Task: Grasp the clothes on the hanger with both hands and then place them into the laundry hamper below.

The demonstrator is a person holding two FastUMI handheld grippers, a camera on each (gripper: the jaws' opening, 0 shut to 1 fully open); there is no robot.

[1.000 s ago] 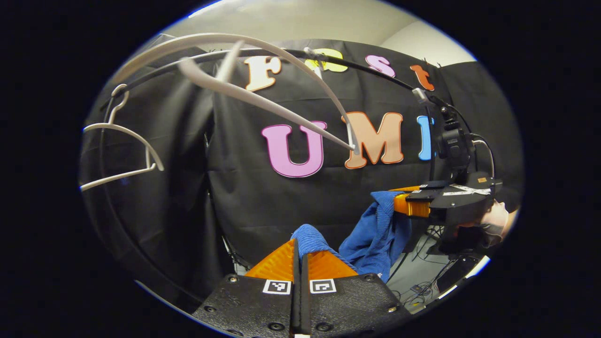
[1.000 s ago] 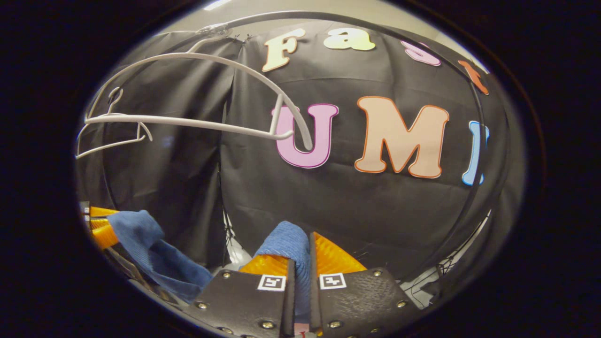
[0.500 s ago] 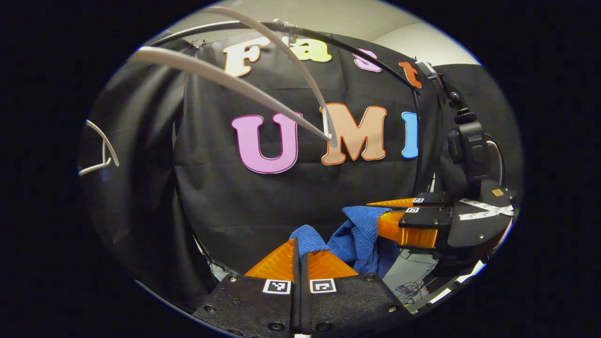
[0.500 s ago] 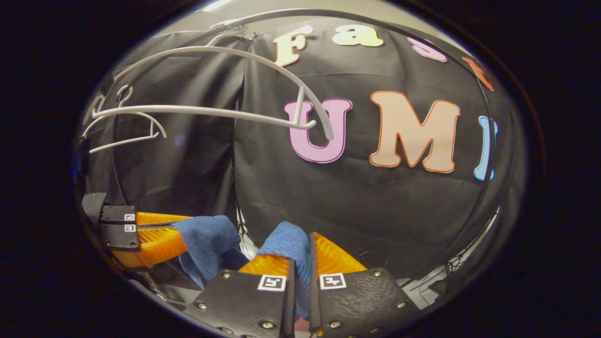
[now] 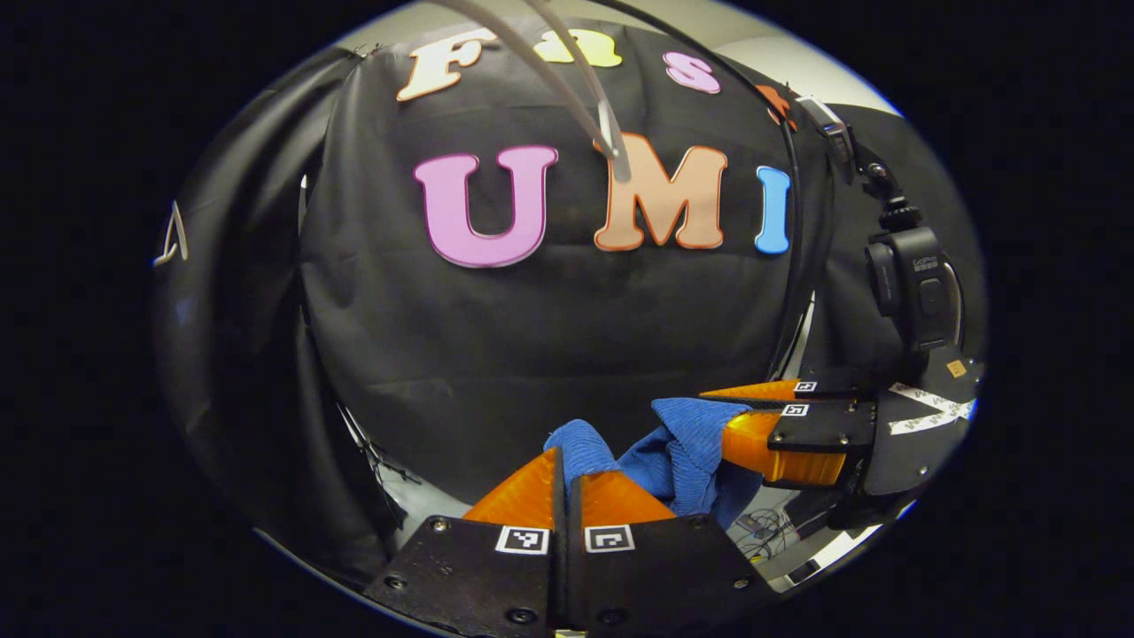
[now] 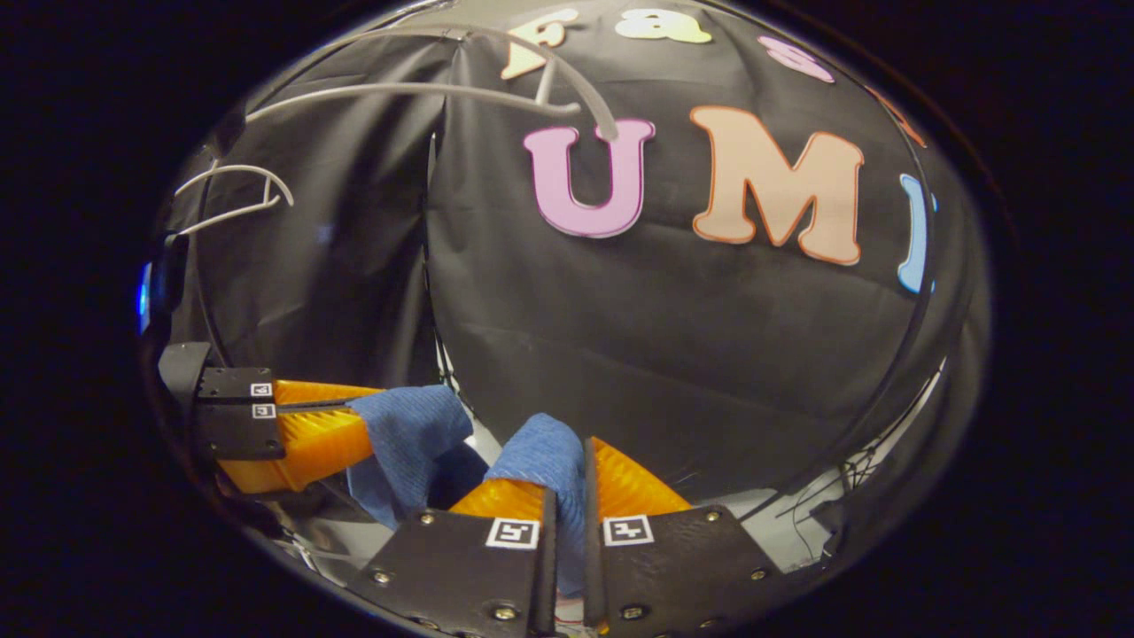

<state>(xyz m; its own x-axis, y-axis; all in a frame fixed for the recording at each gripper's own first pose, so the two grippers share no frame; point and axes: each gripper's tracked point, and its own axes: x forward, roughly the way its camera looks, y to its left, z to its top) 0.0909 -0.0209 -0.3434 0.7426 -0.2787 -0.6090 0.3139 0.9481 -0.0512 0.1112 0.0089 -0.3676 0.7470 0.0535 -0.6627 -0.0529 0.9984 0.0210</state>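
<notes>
Evidently both grippers (image 5: 564, 456) (image 6: 567, 452) pinch blue cloth (image 5: 673, 447); markings unreadable.

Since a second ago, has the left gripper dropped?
Yes. The left gripper, shut on the blue garment, has moved down: the white hanger sits higher in its view.

The soft blue knitted cloth (image 5: 687, 447) is bunched up and hangs low in front of the black wall. The thin white plastic hanger (image 6: 496, 80) is bare, high above the cloth.
</notes>
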